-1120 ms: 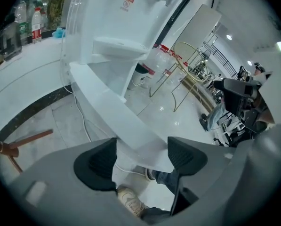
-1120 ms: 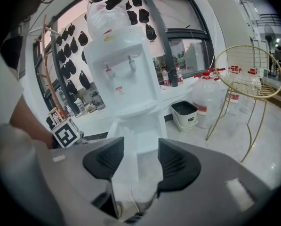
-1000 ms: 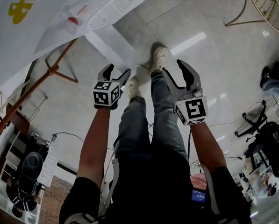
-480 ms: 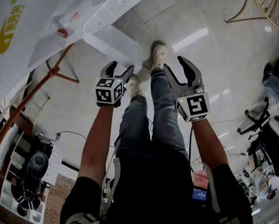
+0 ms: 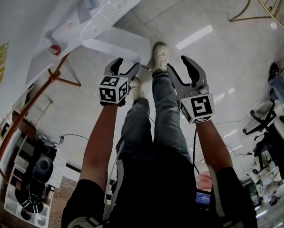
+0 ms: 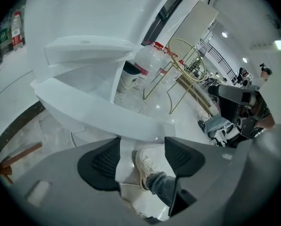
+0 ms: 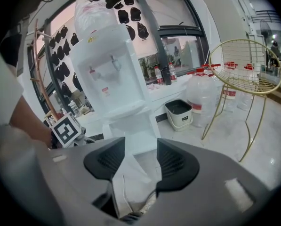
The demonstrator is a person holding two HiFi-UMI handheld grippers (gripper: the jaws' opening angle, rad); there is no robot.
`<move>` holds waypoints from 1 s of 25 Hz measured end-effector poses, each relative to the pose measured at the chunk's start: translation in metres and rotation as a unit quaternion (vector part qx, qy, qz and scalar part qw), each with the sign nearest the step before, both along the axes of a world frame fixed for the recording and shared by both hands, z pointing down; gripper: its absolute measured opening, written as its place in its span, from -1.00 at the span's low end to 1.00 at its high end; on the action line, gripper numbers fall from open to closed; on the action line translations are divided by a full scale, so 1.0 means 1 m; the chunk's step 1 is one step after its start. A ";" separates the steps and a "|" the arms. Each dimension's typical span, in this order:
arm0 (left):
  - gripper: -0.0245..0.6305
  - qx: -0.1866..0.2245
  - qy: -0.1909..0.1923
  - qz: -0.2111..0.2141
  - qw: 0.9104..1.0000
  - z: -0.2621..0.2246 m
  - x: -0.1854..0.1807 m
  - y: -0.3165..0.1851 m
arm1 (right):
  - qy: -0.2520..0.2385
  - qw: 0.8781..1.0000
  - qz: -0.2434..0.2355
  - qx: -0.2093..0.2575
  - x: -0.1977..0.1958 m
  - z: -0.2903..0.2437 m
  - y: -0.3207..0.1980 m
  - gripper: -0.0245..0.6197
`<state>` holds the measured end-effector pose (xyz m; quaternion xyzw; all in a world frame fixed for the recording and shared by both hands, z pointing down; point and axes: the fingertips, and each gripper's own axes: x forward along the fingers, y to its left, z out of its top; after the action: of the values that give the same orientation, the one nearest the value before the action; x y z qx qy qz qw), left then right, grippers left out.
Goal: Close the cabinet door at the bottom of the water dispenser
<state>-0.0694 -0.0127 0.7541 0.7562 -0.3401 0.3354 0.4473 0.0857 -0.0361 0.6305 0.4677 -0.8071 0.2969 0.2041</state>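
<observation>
The white water dispenser (image 5: 92,13) stands at the upper left of the head view. Its bottom cabinet door (image 5: 118,41) hangs open, swung out towards me. My left gripper (image 5: 126,65) sits at the door's free edge. In the left gripper view the door's edge (image 6: 107,113) runs across just beyond the left gripper (image 6: 141,150). Its jaws are closing, and the pads touch nothing. My right gripper (image 5: 178,65) is open and empty, to the right of the door. The right gripper view shows the dispenser (image 7: 113,74) and its open cabinet (image 7: 133,126) beyond the right gripper (image 7: 140,160).
My own legs and shoes (image 5: 161,56) are below the grippers, next to the door. A gold wire chair (image 7: 246,65) and big water bottles (image 7: 204,91) stand right of the dispenser, with a white bucket (image 7: 180,113). A wooden rack (image 5: 34,101) is on the left.
Both grippers have shifted a little towards the dispenser, the left one closer to the open door's edge. The left jaws look slightly narrower.
</observation>
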 end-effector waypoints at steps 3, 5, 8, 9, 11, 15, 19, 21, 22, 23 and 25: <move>0.01 0.004 0.004 0.002 1.000 0.000 0.007 -0.008 | 0.001 1.000 0.003 -0.002 0.007 0.003 -0.003 -0.26; 0.01 0.004 0.006 0.000 1.000 0.004 0.007 -0.013 | 0.003 1.000 0.005 -0.006 0.008 0.009 -0.005 -0.27; -0.02 0.004 0.008 -0.005 1.000 0.010 0.005 -0.021 | 0.003 1.000 0.007 -0.010 0.006 0.018 -0.011 -0.27; -0.03 0.005 0.007 -0.005 1.000 0.008 0.007 -0.023 | 0.003 1.000 0.008 -0.009 0.009 0.017 -0.014 -0.27; -0.04 0.008 0.007 -0.004 1.000 0.004 0.015 -0.027 | 0.001 1.000 0.007 -0.006 0.016 0.013 -0.018 -0.27; -0.04 0.010 0.008 0.003 1.000 0.003 0.021 -0.035 | 0.000 1.000 0.008 -0.002 0.019 0.012 -0.028 -0.28; -0.04 0.013 0.006 0.009 1.000 0.004 0.025 -0.046 | -0.001 1.000 0.010 -0.004 0.020 0.014 -0.036 -0.29; -0.04 0.015 0.002 0.014 1.000 0.005 0.027 -0.051 | -0.004 1.000 0.010 -0.005 0.020 0.014 -0.040 -0.30; -0.04 0.016 0.001 0.016 1.000 0.005 0.028 -0.053 | -0.005 1.000 0.010 -0.005 0.020 0.014 -0.041 -0.30; -0.04 0.017 0.001 0.016 1.000 0.005 0.030 -0.056 | -0.005 1.000 0.010 -0.006 0.021 0.013 -0.042 -0.30; -0.04 0.020 0.001 0.015 1.000 0.003 0.034 -0.063 | -0.006 1.000 0.011 -0.007 0.025 0.014 -0.044 -0.30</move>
<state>-0.0359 -0.0759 0.7567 0.7705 -0.3345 0.3346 0.4272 0.1108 -0.0802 0.6441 0.4735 -0.8008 0.3080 0.1992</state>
